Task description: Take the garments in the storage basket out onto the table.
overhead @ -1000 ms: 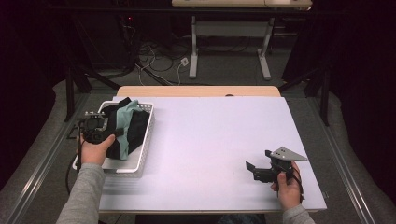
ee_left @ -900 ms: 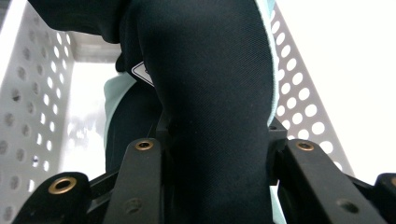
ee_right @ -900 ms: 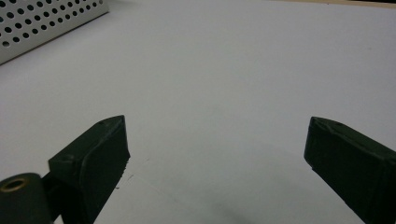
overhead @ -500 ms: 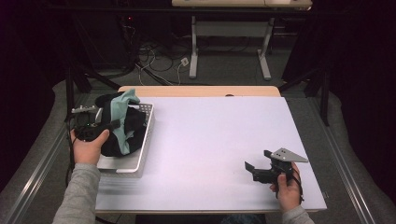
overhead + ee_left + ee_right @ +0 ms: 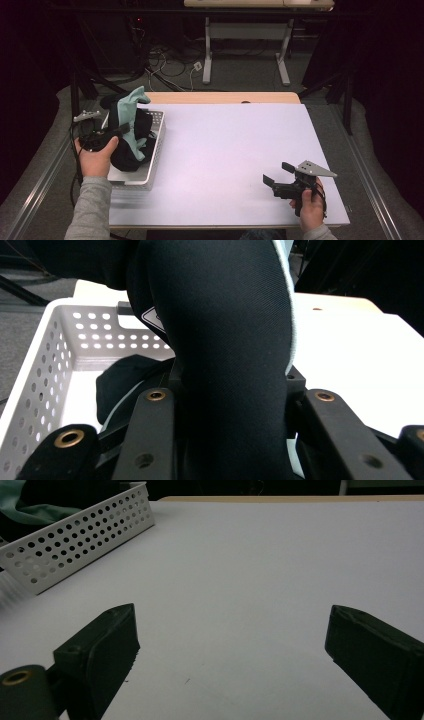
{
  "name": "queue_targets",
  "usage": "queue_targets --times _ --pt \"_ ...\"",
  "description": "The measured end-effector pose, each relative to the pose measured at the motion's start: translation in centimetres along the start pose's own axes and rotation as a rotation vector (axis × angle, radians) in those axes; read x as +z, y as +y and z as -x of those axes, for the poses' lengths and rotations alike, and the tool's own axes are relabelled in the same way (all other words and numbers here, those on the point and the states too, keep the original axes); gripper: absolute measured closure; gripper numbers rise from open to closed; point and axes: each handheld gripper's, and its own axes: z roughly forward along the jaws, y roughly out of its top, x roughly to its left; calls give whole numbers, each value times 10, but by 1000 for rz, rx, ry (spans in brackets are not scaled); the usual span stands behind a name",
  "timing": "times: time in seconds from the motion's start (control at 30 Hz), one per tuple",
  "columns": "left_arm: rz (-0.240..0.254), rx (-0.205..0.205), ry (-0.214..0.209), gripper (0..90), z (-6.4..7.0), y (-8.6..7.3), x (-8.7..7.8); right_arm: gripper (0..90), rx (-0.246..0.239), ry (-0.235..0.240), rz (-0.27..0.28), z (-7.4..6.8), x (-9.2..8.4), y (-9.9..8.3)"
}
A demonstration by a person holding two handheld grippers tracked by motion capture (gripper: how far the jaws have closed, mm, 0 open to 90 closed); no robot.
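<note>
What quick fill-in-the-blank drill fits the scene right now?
1. The left gripper is shut on the black and teal ____.
2. That cloth hangs above the white perforated plastic ____.
3. The right gripper has its jaws ____.
4. It hovers over the pale ____.

Missing words: garment; basket; open; table.

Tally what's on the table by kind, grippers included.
Perforated white basket: 1
Black garment, clamped in the left gripper: 1
Teal garment: 1
Grippers, counting the right gripper, jaws open: 2
Total: 5
</note>
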Motion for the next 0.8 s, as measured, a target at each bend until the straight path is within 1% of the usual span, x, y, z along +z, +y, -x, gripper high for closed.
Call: queue_targets --times 0.07,0.17,0.2,0.23,0.27,0.3,0.43,0.47,0.53,0.57,0.7,0.8 --pt "20 -1 1 640 4 0 -4 66 -26 -8 8 -1 -1 0" --pt "42 0 -2 642 9 1 -11 65 -46 -17 21 -3 -4 1" --pt "48 -1 -5 643 11 2 -14 65 -62 -24 16 -3 -4 2" --pt "62 -3 -5 643 13 3 -16 65 -75 -30 24 -3 -4 2" --pt "72 -1 -4 643 15 4 -18 64 -79 -28 15 -4 -4 2" --pt "82 -1 -3 644 17 5 -20 63 -85 -31 17 -4 -3 2" --pt "115 9 -10 644 25 9 -29 62 -85 -36 22 -3 -2 3" --pt "119 14 -12 644 27 11 -32 62 -93 -42 21 -2 -1 3" --pt "128 26 -18 644 31 15 -35 61 -82 -60 19 -3 -1 4" --pt "138 30 -19 644 32 16 -36 59 -83 -68 26 -2 -1 3" --pt "170 24 -34 647 38 22 -41 58 -73 -97 12 3 -1 3" --pt "169 37 -41 647 43 26 -43 58 -68 -110 7 5 0 3"
